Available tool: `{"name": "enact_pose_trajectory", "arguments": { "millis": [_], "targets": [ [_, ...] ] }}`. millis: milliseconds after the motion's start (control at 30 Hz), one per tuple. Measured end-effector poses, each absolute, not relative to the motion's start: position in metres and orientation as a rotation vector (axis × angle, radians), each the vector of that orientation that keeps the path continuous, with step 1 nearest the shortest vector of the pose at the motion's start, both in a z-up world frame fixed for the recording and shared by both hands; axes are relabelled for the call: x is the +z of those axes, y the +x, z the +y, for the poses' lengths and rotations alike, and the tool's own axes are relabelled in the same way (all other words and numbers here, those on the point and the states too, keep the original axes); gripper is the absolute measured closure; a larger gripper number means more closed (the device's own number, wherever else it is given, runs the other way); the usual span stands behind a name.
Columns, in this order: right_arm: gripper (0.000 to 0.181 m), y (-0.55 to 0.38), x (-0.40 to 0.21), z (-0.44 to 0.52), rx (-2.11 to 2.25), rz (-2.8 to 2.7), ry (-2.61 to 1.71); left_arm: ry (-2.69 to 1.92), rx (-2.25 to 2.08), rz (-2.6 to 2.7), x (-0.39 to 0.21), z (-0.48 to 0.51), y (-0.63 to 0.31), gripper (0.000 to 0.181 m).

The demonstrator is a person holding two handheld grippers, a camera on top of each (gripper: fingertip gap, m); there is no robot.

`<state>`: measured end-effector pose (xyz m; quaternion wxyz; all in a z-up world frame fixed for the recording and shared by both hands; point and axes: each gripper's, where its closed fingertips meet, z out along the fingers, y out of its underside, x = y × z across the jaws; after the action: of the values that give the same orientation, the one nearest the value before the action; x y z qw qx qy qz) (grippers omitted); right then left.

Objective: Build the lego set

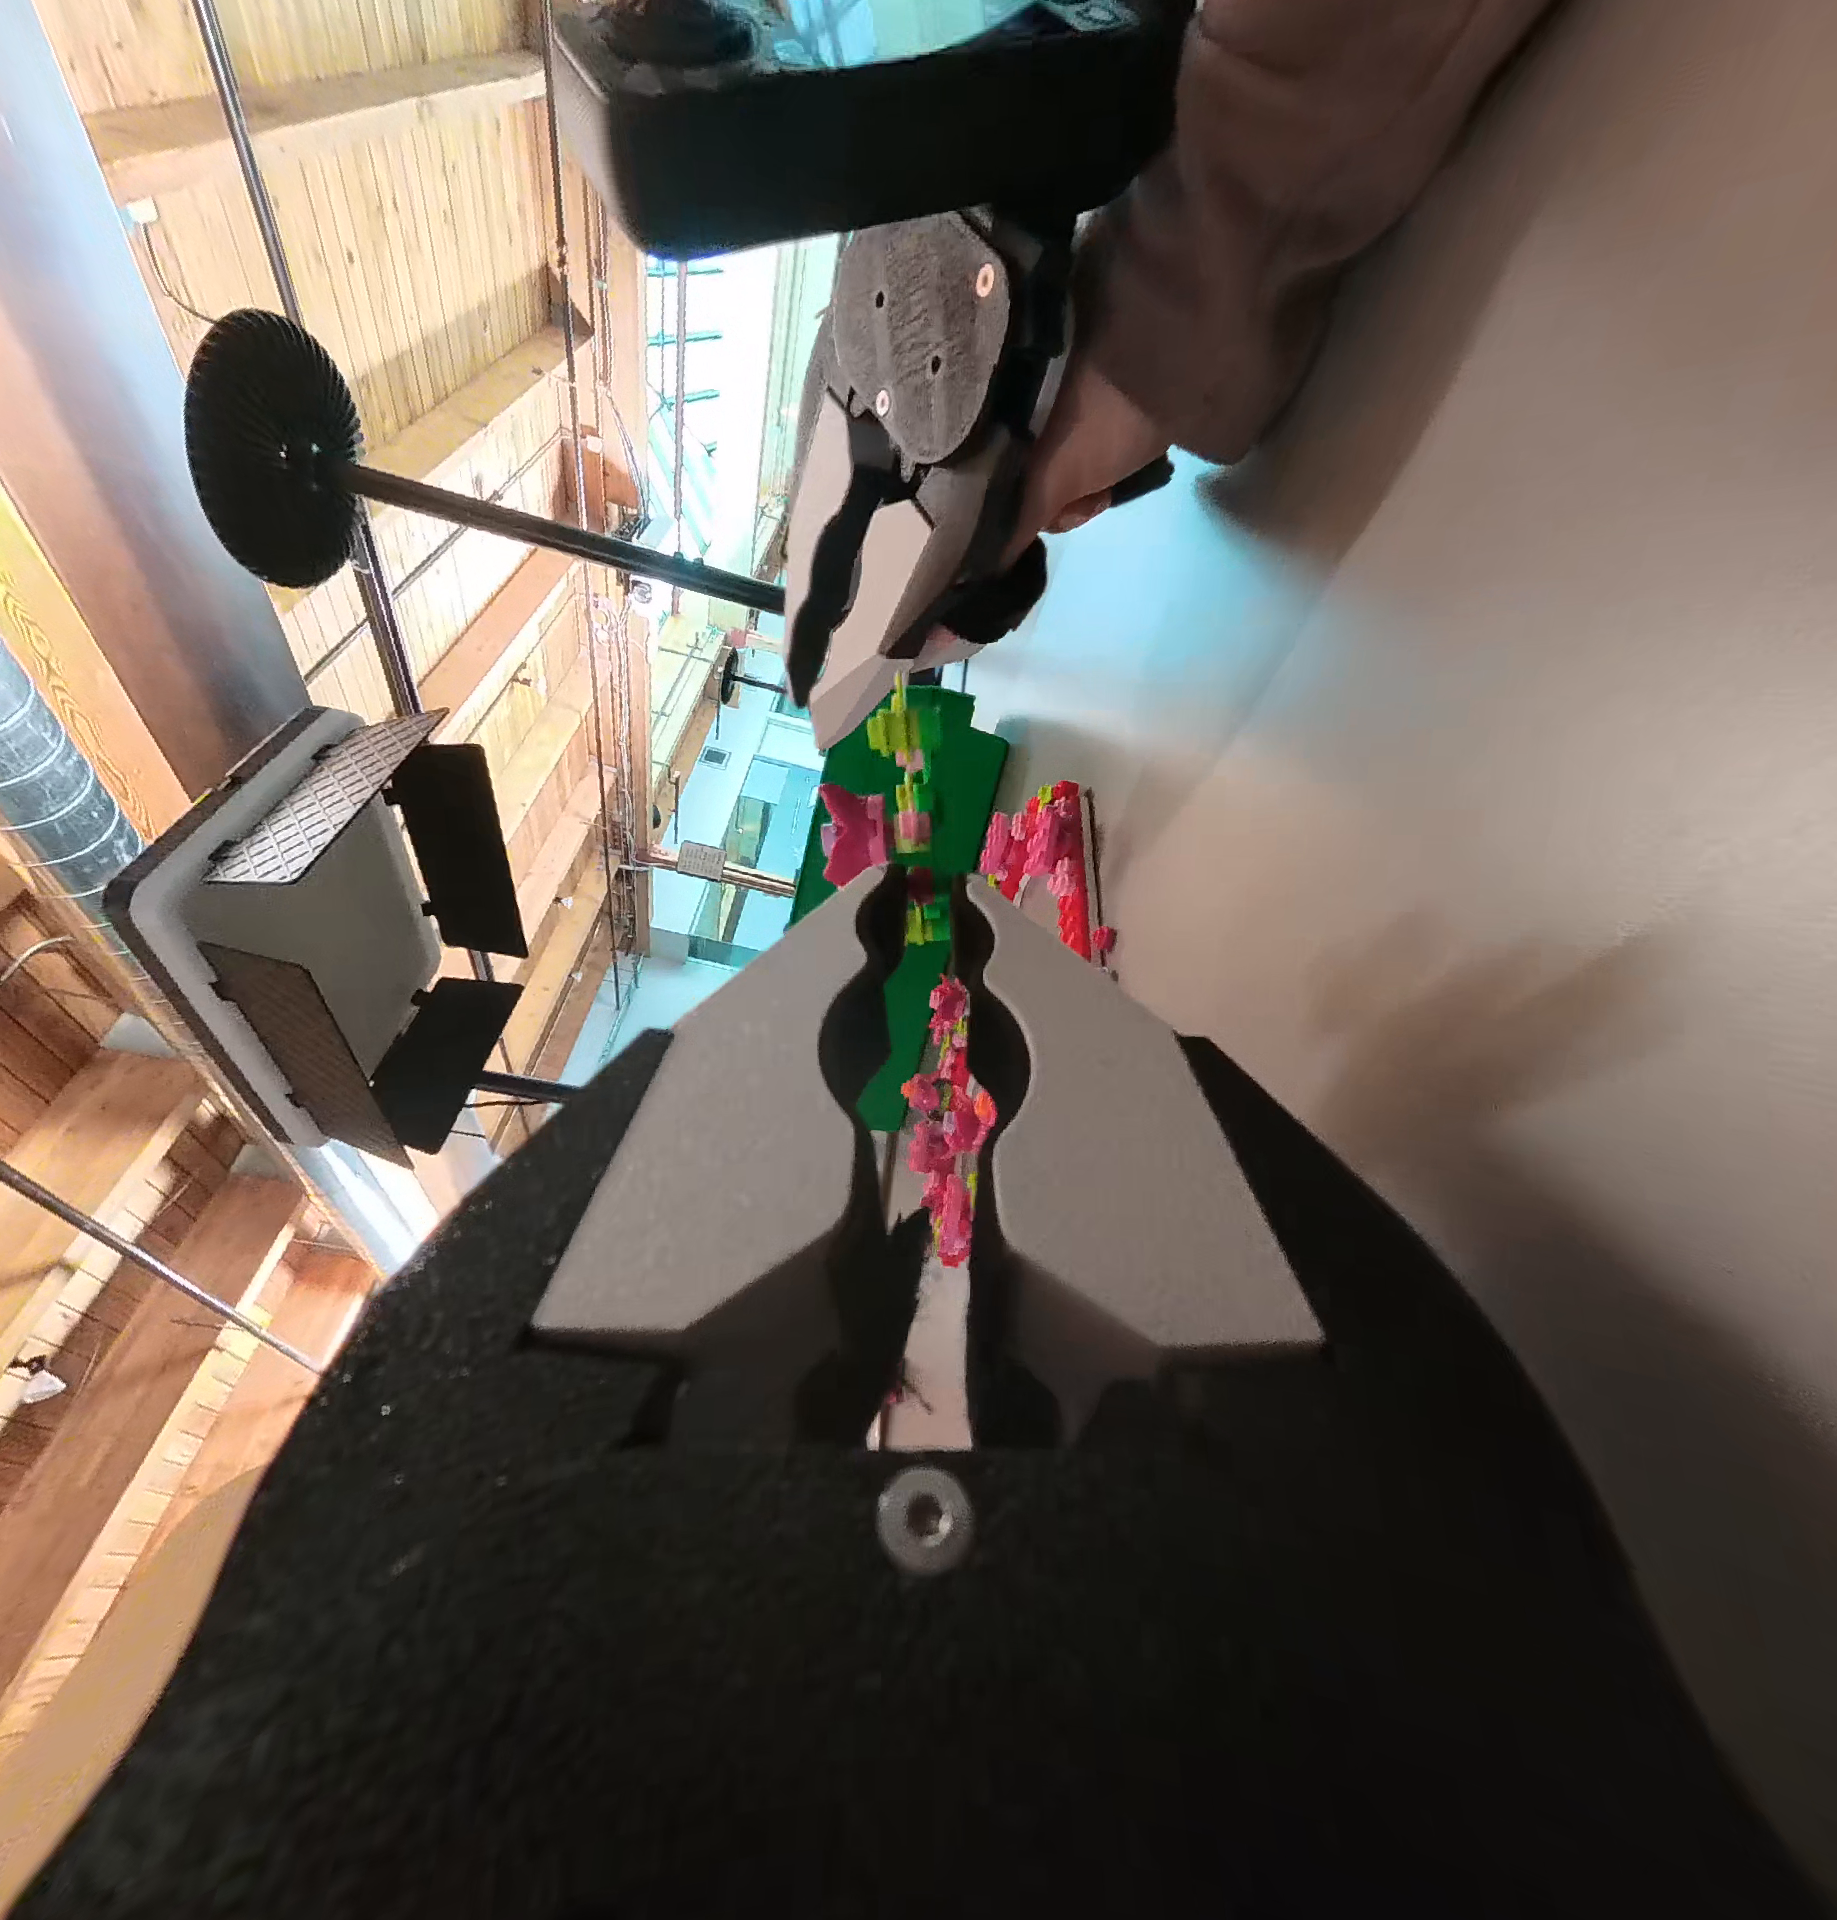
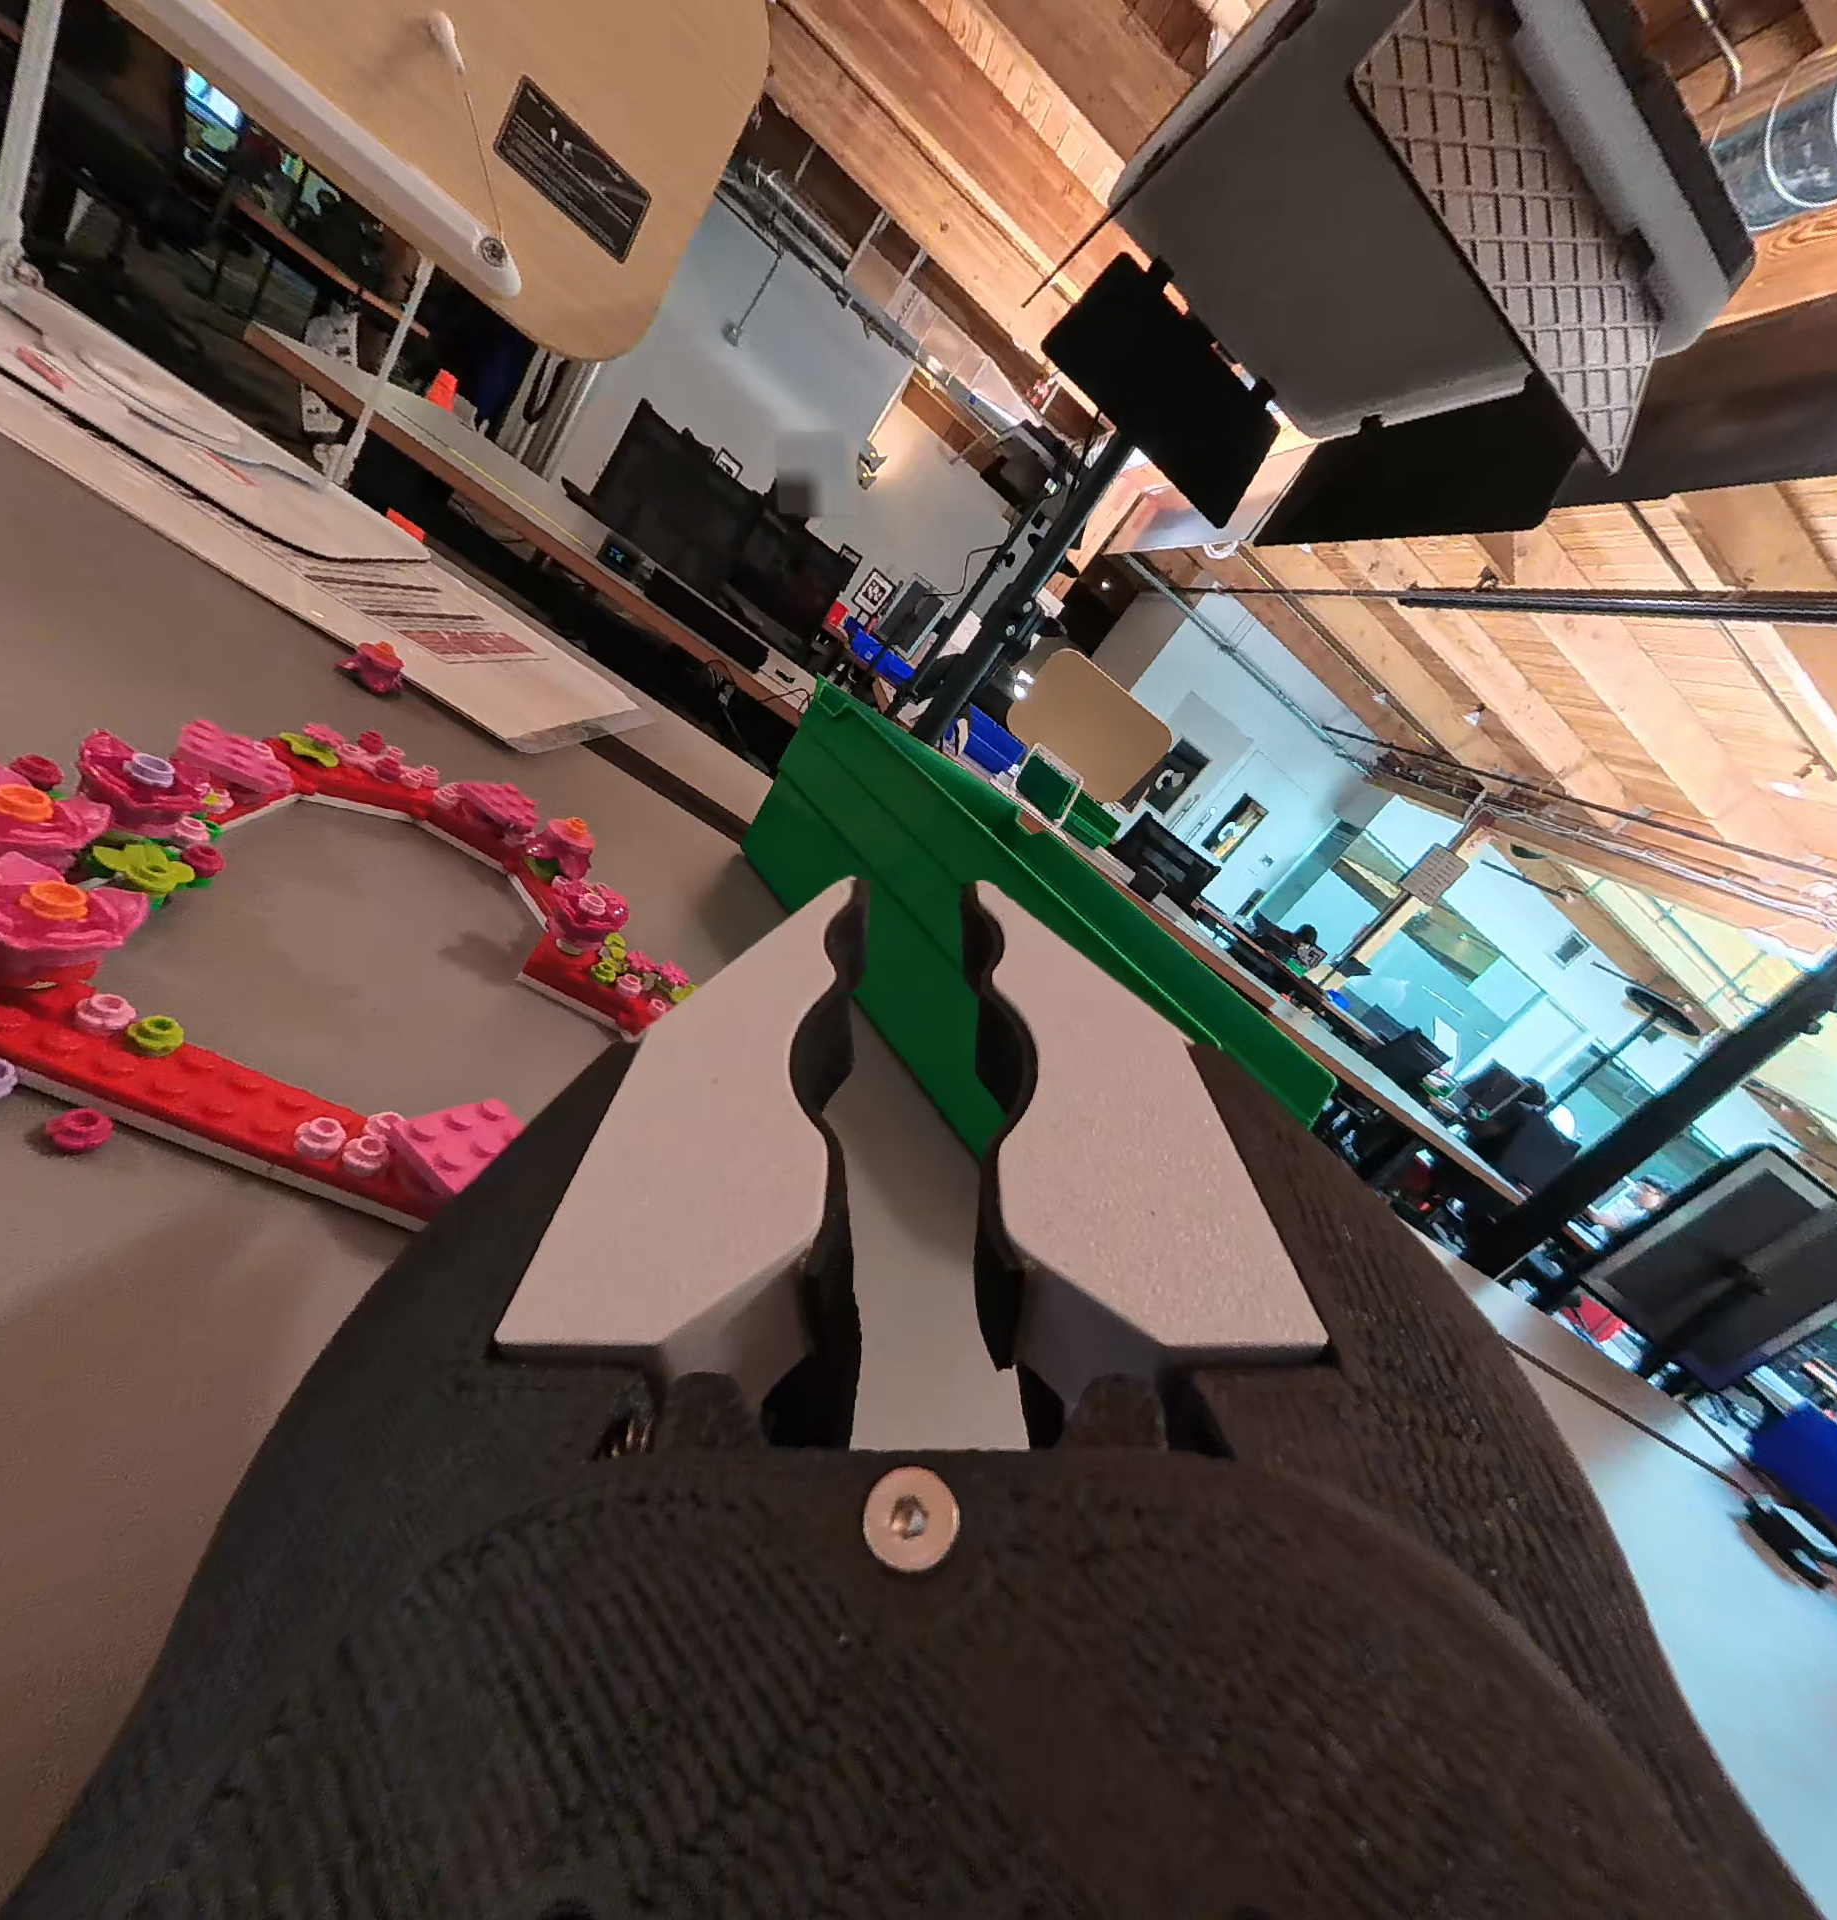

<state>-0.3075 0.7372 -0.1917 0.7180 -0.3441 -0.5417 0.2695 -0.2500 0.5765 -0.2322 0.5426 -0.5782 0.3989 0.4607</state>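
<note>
Lego frame [image 2: 301, 997], a red ring of plates edged in white, lies flat on my grey table [image 2: 114, 1403], left of my right gripper [image 2: 914, 904]. Pink flowers [image 2: 36, 914] with orange centres crowd its left end, and smaller pink and lime blossoms run along the far side. From this camera its long axis runs from near left away toward the green bin [image 2: 893, 831], with an open gap in the ring at the end near my fingers. A pink sloped brick [image 2: 457, 1138] sits on the near strip, just beside my left fingertip. A few loose round studs [image 2: 78, 1127] lie on the table beside the strip.

My right gripper's jaws stand a little apart with nothing between them; I see only table and bin through the gap.

On the left camera the picture is rolled sideways. My left gripper [image 1: 919, 904] also shows a narrow gap; pink pieces [image 1: 945, 1122] appear in it, but I cannot tell whether they are gripped or just lie beyond. The right gripper [image 1: 841, 686] hangs ahead, tips near the bin [image 1: 955, 790].
</note>
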Motion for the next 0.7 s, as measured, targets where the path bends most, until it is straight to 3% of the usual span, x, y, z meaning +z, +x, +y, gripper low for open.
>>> {"name": "enact_pose_trajectory", "arguments": {
  "millis": [33,700],
  "targets": [
    [0.166,-0.308,-0.192,0.738,0.590,-1.198,-0.766,-1.375,1.094,0.949,-0.233,0.577,-0.251,0.175],
    [0.166,-0.327,-0.229,0.751,0.238,-1.376,-0.801,-1.328,1.196,1.148,-0.252,0.581,-0.234,0.176]
  ]
}}
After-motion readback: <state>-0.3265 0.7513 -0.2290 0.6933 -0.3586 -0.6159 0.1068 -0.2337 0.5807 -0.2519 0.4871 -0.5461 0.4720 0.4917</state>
